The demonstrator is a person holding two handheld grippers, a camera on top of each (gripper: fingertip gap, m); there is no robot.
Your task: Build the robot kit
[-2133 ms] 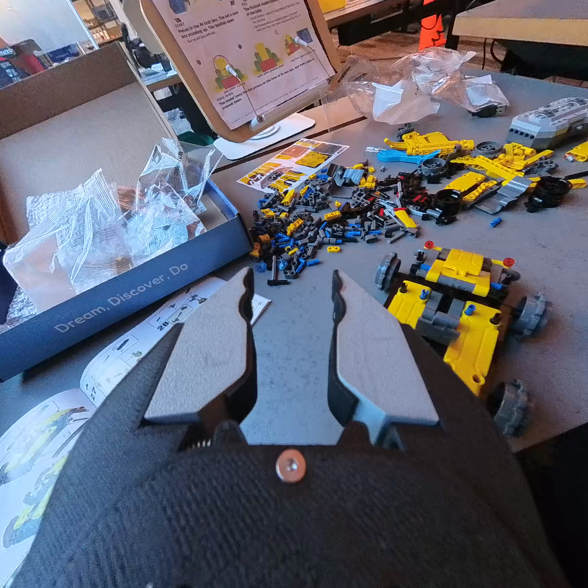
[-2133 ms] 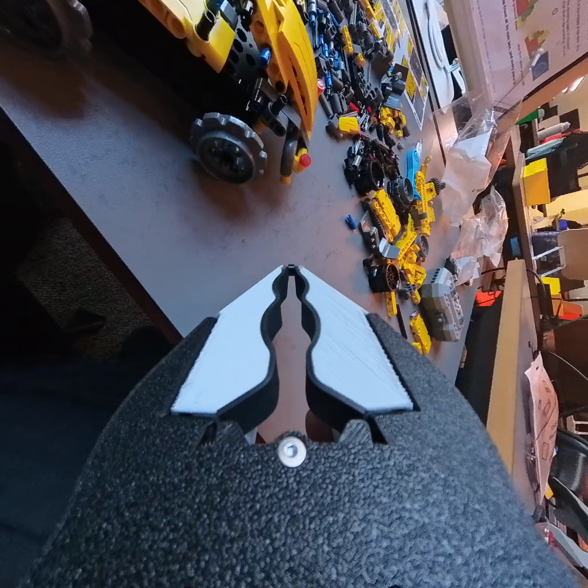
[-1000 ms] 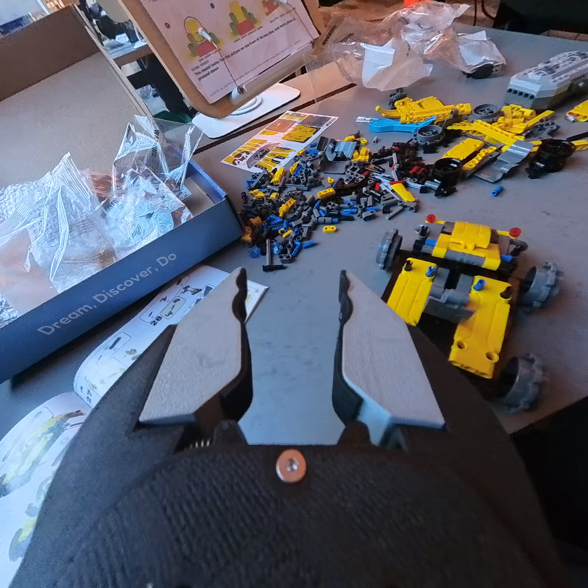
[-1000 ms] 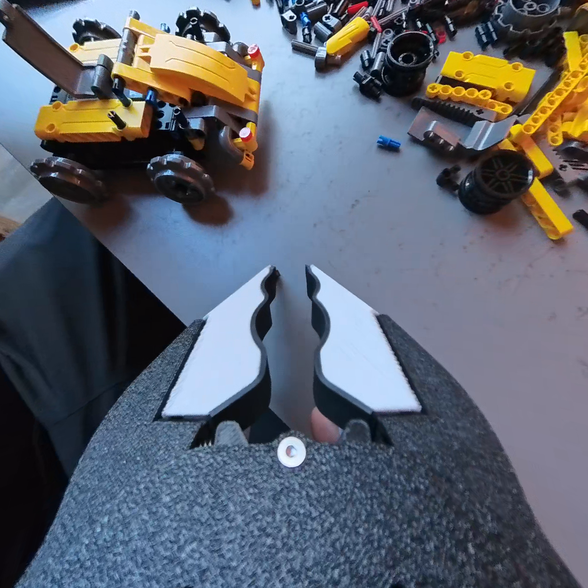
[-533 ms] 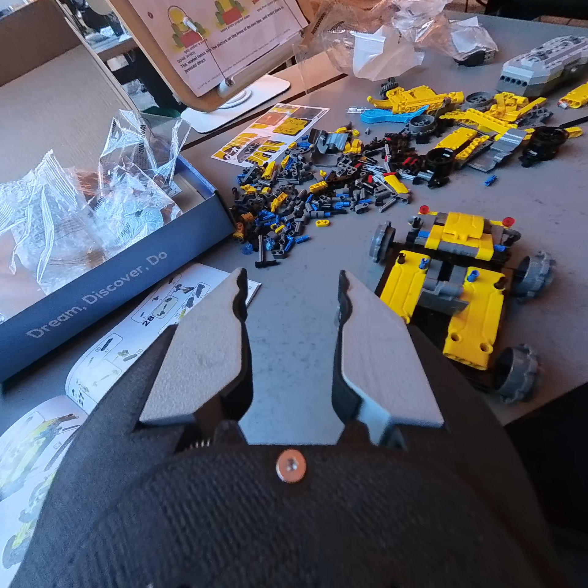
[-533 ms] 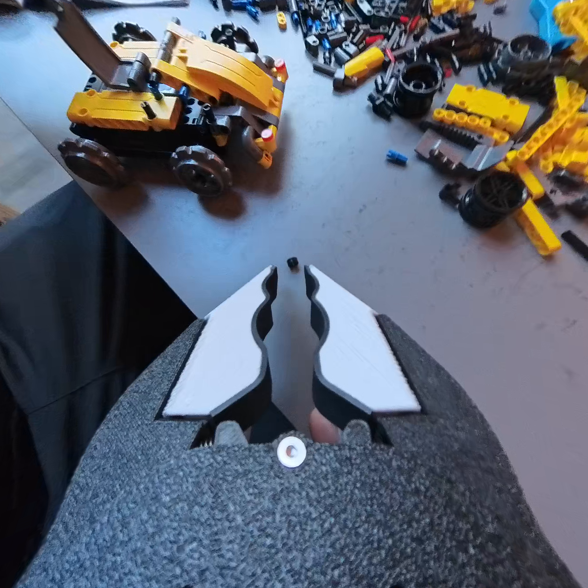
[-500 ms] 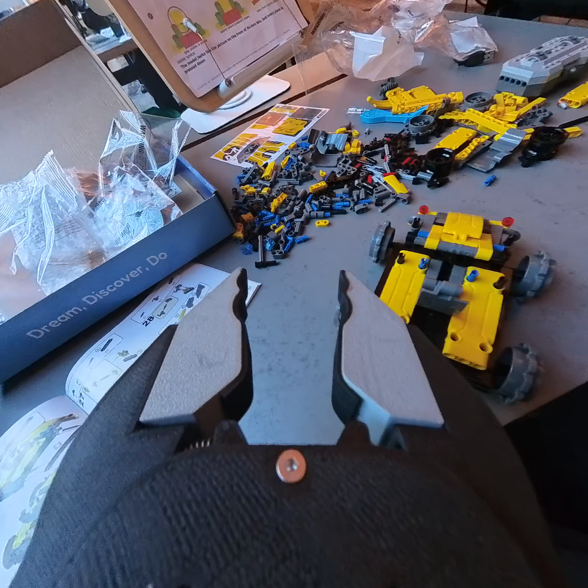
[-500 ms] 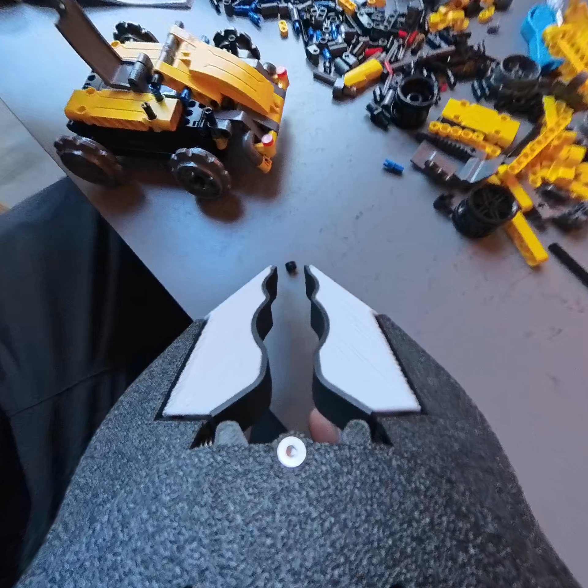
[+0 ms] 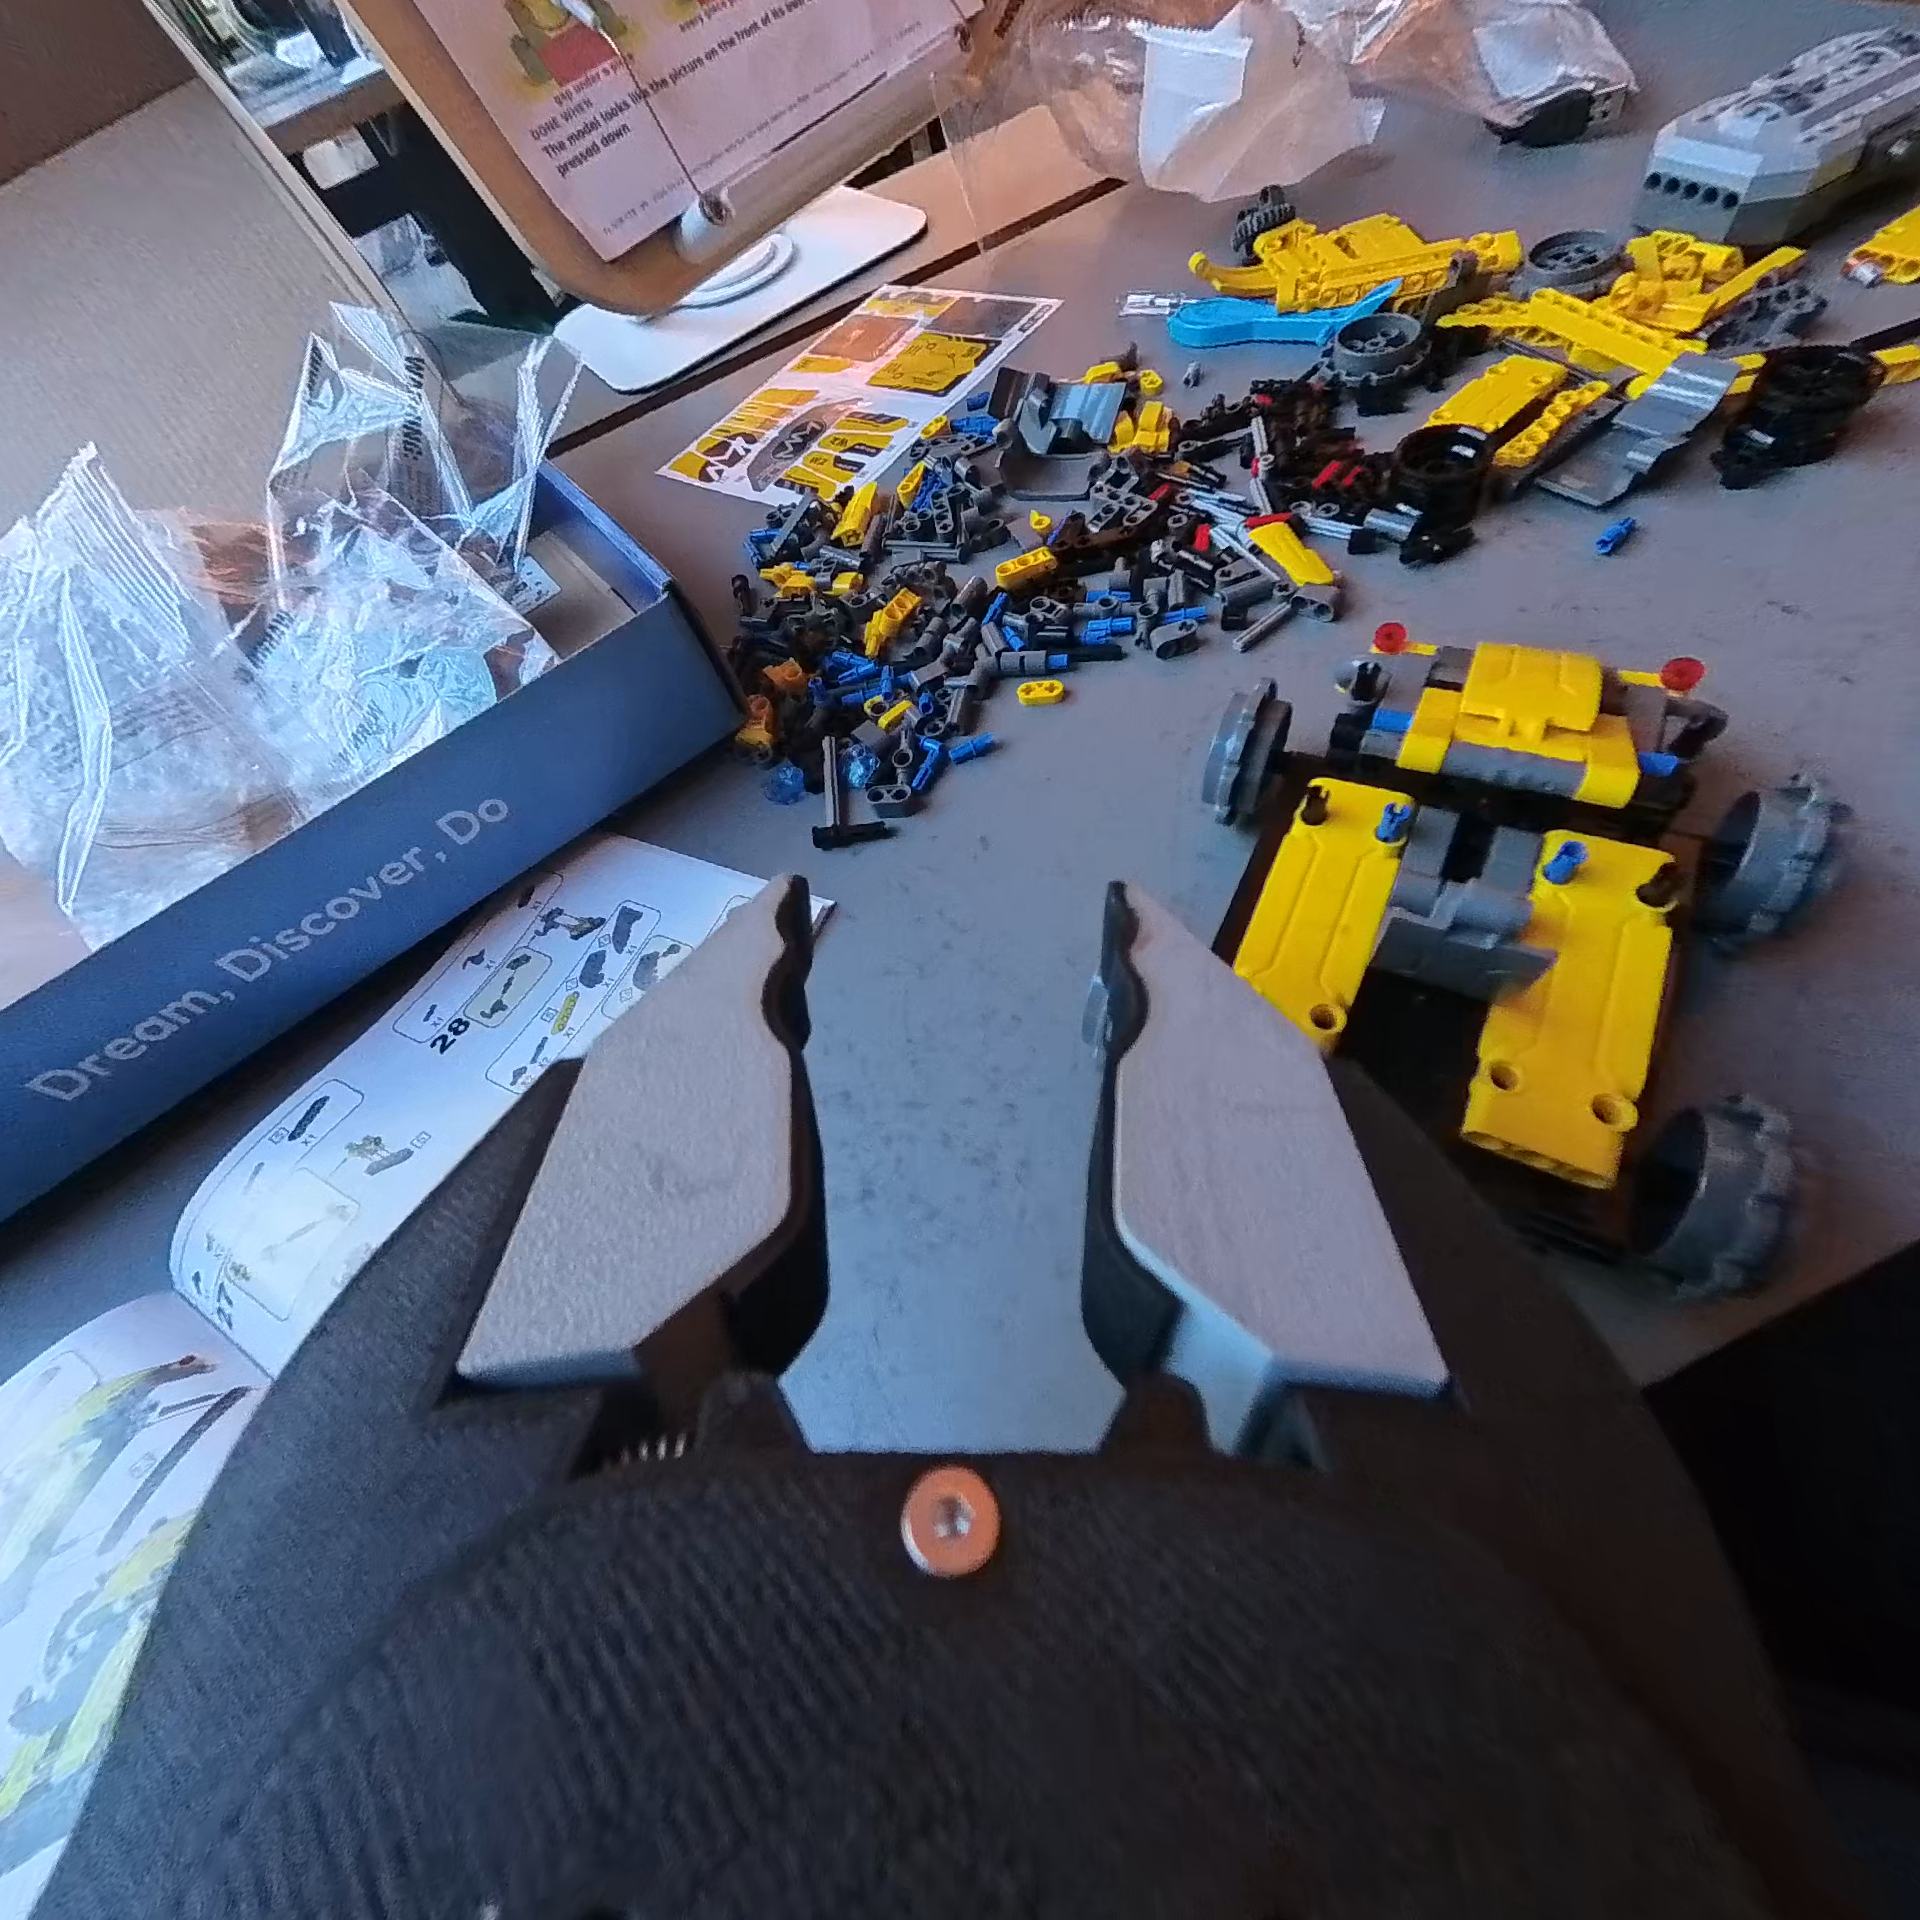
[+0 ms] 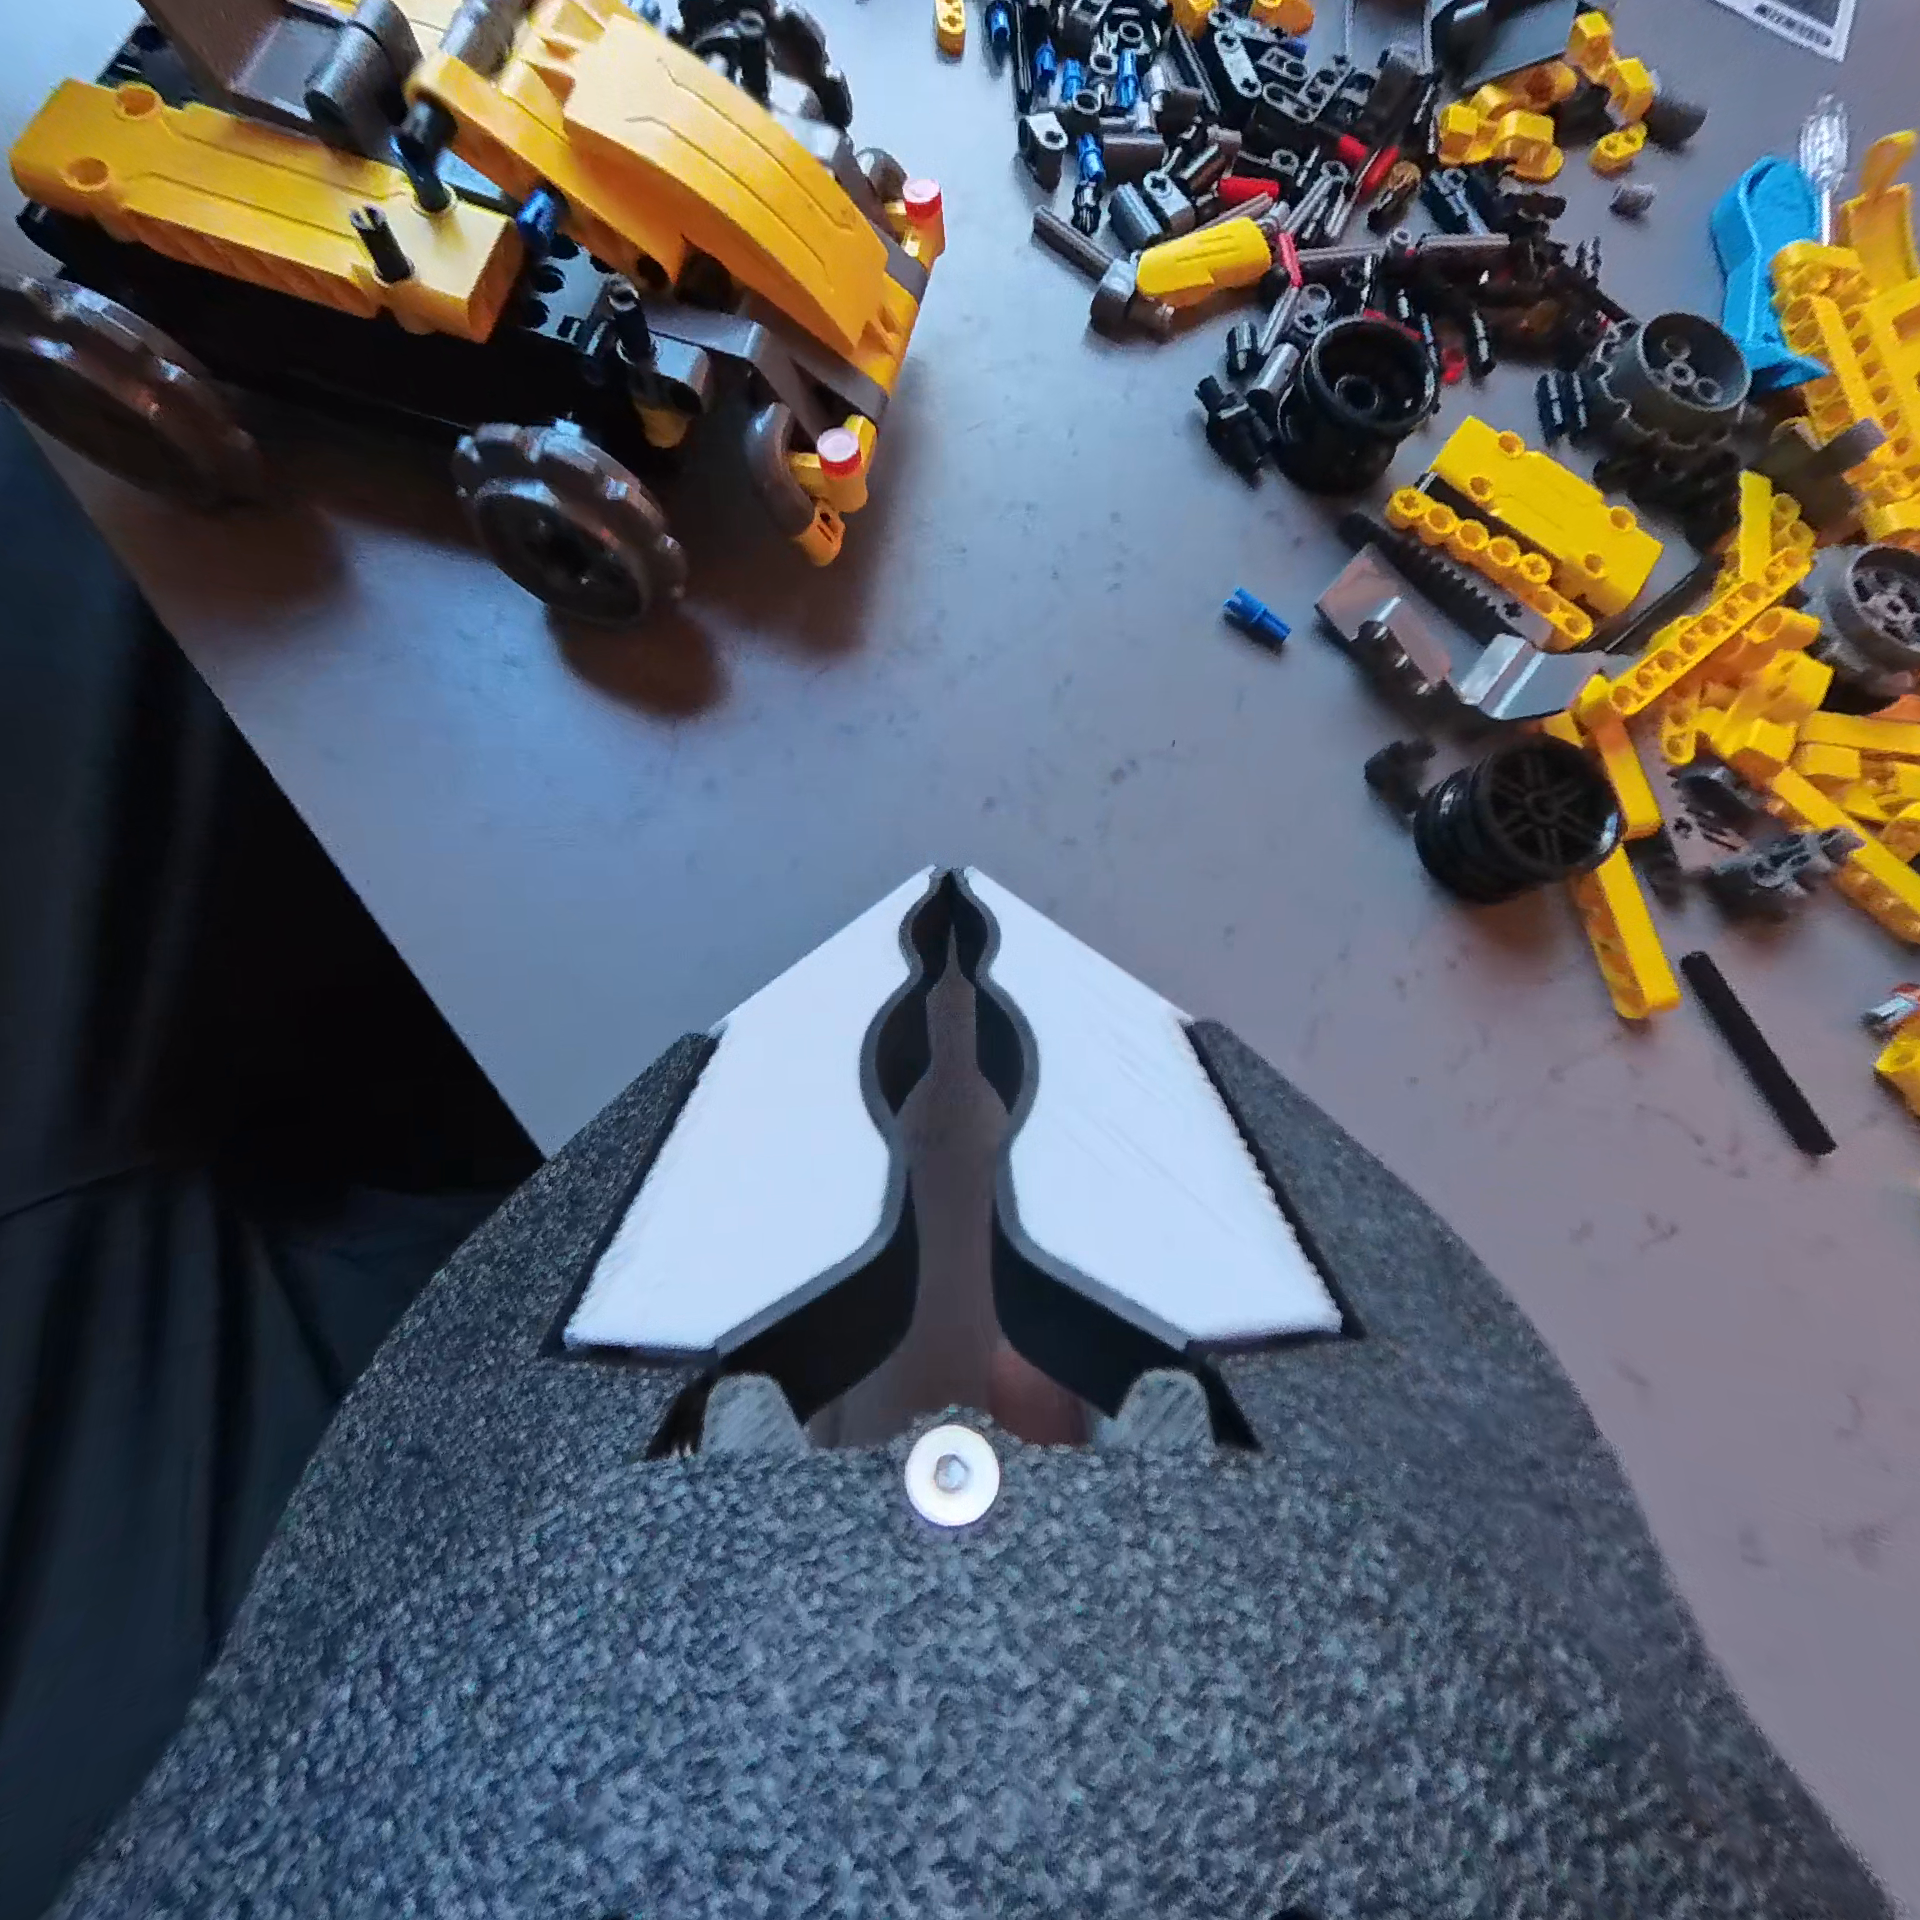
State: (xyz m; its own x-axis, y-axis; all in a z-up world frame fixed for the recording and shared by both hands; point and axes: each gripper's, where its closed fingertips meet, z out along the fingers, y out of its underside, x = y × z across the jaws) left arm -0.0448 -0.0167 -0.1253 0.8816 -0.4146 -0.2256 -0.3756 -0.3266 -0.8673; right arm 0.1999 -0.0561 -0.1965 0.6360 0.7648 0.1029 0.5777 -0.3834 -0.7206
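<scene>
Left gripper (image 9: 951, 914), fingers released, hangs over bare bench (image 9: 1039, 821) beside the yellow-grey wheeled model (image 9: 1475, 904); right gripper (image 10: 948, 878), fingers clenched, empty.

Grey table (image 9: 1766, 582) — warm light

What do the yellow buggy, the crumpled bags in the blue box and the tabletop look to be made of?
Yellow buggy: hard moulded plastic, smooth and slightly glossy, with stud holes and pins. Crumpled bags: thin clear plastic film, creased and glinting. Blue box: probably matte printed cardboard. Tabletop: grey, matte, lightly scuffed; likely laminate, though the pictures cannot settle it.
</scene>
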